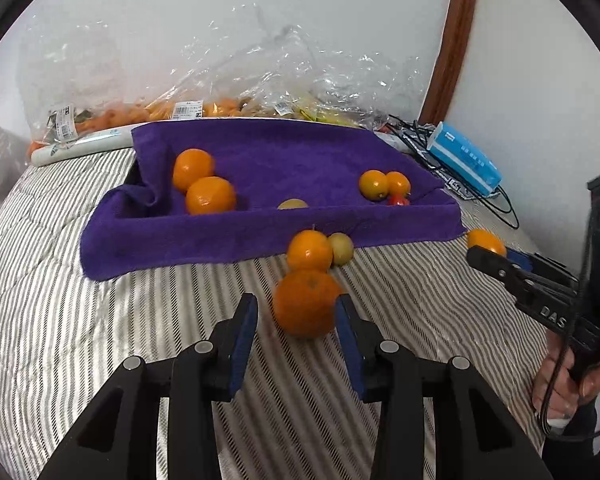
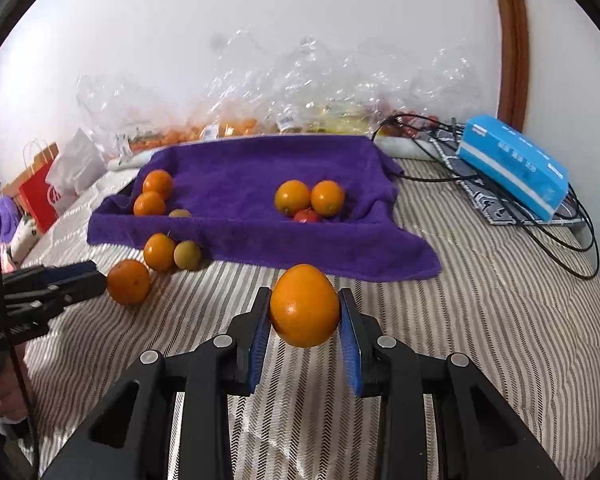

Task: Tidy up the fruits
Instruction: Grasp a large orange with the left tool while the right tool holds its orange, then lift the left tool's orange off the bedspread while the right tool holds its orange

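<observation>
Bright, even indoor light, soft shadows, glare on crinkled plastic, fisheye-warped dark corners, slight motion blur.

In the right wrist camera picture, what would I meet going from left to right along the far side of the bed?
Red paper bag → white plastic bag → purple towel → black cables → blue tissue box.

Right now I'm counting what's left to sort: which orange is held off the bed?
The orange between the right gripper's pads, lifted clear of the bed. The other loose ones lie on the bed or in the purple towel.
</observation>
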`<state>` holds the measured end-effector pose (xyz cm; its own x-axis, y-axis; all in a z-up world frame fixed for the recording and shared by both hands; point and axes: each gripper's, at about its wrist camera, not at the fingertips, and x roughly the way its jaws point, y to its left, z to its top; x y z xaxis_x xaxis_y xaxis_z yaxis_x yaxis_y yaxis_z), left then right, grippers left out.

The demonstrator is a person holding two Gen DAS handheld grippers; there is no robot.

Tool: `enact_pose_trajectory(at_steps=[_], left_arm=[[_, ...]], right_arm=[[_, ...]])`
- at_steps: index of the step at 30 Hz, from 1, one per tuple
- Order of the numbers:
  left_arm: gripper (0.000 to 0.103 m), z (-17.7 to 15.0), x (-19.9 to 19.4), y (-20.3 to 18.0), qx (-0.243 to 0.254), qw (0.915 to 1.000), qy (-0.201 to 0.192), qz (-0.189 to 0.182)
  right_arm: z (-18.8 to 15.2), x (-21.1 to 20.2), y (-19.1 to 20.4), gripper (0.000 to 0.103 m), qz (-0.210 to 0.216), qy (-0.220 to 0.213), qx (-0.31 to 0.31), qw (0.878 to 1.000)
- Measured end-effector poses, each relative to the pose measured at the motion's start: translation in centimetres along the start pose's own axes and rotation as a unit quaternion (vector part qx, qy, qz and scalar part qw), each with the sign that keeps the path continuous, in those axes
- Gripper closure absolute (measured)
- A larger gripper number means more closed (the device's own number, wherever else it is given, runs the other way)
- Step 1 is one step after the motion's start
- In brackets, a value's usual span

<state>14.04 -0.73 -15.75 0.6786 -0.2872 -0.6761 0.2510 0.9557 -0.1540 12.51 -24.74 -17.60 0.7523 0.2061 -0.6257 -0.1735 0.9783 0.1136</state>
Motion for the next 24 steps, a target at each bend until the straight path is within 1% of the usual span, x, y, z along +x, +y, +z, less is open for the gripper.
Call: enact_pose_trajectory(at_steps=[1, 3, 5, 8, 11, 12, 13, 14, 17, 20, 24], left_arm=[[0.051, 0.1, 0.1, -0.1, -0.002, 1.0, -0.002, -0.002], [0.041, 0.3, 0.6, -0.6, -0.001, 0.9999, -0.003, -0.01], [0.041, 0.4, 1.3, -1.2, 0.006, 0.9999, 0.004, -0.012], [0.041, 0.5, 2.6, -2.1, 0.019, 0.9993, 0.03, 0.013], [0.042, 0.5, 3.2, -2.2, 0.015, 0.9988, 0.042, 0.021], [0.049, 0.5, 3.4, -2.2, 0.015, 0.9985, 0.046, 0.026], [0.06, 0.5, 3.6, -2.2, 0.014, 0.9981, 0.052, 0.031], [0.063, 0.5, 3.7, -2.1, 0.012, 0.998, 0.053, 0.033], [0.063, 0.4, 3.3, -1.6, -0.002, 0.9988, 0.047, 0.011], [0.063, 0.4, 2.6, -1.0, -0.021, 0.9992, 0.03, -0.012], [0.063, 0.5, 2.6, -0.3, -0.045, 0.9983, 0.023, -0.027]], right_arm=[[0.0, 0.0, -0.2, 0.071, 0.0, 0.0, 0.004, 1.0], [0.1, 0.2, -0.4, 0.071, -0.003, 0.003, 0.01, 1.0], [0.2, 0.3, -0.6, 0.071, -0.004, 0.004, 0.015, 1.0], [0.1, 0.4, -0.8, 0.07, -0.006, 0.007, 0.022, 1.0], [0.1, 0.3, -0.9, 0.071, -0.001, 0.005, 0.025, 1.0], [0.1, 0.3, -0.9, 0.071, -0.001, 0.004, 0.024, 1.0], [0.1, 0.2, -0.8, 0.07, -0.001, 0.003, 0.023, 1.0], [0.1, 0.2, -0.8, 0.071, 0.0, 0.002, 0.023, 1.0], [0.1, 0.2, -0.9, 0.071, 0.002, 0.003, 0.025, 1.0], [0.0, 0.2, -1.0, 0.07, 0.007, 0.003, 0.028, 1.0], [0.0, 0.0, -0.9, 0.07, 0.013, -0.001, 0.028, 1.0]])
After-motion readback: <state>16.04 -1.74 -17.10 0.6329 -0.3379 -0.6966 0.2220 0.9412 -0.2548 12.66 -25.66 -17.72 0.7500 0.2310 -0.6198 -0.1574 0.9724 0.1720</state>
